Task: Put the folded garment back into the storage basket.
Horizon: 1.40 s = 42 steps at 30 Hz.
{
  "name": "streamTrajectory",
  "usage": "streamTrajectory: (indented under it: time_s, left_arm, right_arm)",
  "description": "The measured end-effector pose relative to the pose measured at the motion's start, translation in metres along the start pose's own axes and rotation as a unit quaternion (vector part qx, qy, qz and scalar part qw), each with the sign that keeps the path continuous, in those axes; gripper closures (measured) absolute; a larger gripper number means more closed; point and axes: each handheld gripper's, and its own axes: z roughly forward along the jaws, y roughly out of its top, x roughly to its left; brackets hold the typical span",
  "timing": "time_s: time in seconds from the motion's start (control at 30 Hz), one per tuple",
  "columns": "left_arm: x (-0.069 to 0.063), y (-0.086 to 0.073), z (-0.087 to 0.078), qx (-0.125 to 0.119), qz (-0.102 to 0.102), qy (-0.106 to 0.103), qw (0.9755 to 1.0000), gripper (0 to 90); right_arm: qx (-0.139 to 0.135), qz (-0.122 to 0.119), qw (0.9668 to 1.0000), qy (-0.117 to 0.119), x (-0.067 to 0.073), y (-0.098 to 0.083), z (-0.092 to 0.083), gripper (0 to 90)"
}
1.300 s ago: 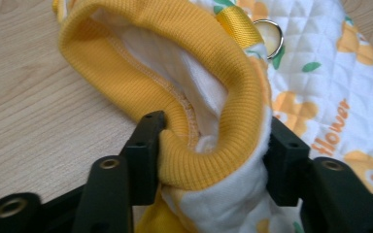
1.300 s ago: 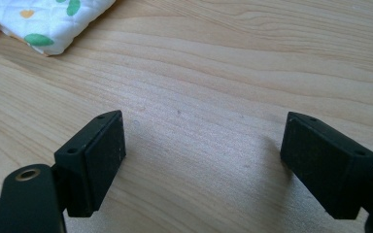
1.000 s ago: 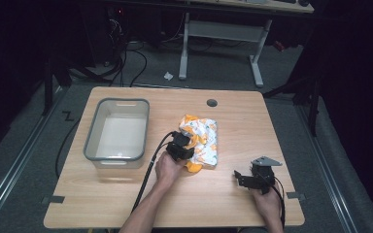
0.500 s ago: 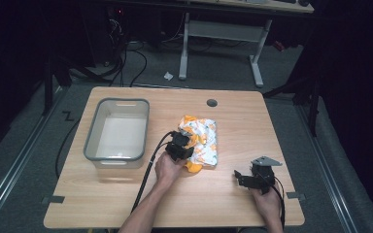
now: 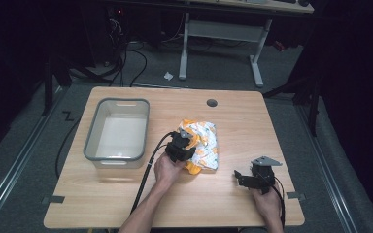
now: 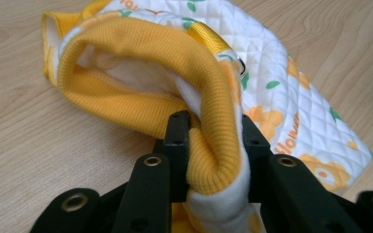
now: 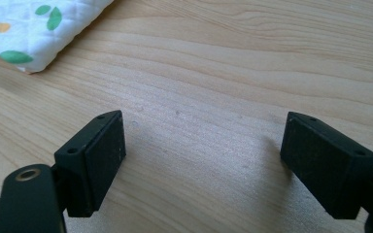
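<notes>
A quilted white garment [image 5: 206, 141] with orange and green prints and yellow ribbed trim lies crumpled in the middle of the wooden table [image 5: 252, 121]. My left gripper [image 5: 183, 141] sits at the garment's left edge. In the left gripper view my left gripper [image 6: 212, 124] is shut on a fold of the yellow ribbed cuff [image 6: 141, 53], which bulges between the two black jaws. Off to the right, near the front edge, my right gripper [image 5: 238, 175] rests low over bare wood. Its jaws [image 7: 204, 141] stand wide apart with nothing between them, and a corner of the garment [image 7: 34, 29] lies beyond.
A grey-rimmed white plastic bin [image 5: 116, 158] stands on the table's left half, close to my left forearm. A round cable hole [image 5: 211, 103] sits near the far edge. Cables trail from both grippers toward the front edge. Dark floor and desk legs lie beyond.
</notes>
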Motion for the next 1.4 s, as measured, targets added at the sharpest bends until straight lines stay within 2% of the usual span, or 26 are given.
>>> streamTrajectory:
  time_s: [0.7, 1.4]
  left_arm:
    - [0.001, 0.005, -0.036, -0.046, 0.006, -0.014, 0.9988, 72.1]
    - [0.006, 0.008, -0.067, -0.072, 0.018, -0.013, 0.9971, 72.1]
  right_arm:
    - [0.0, 0.0, 1.0, 0.0, 0.0, 0.0, 0.0, 16.4]
    - [0.0, 0.0, 1.0, 0.0, 0.0, 0.0, 0.0, 16.4]
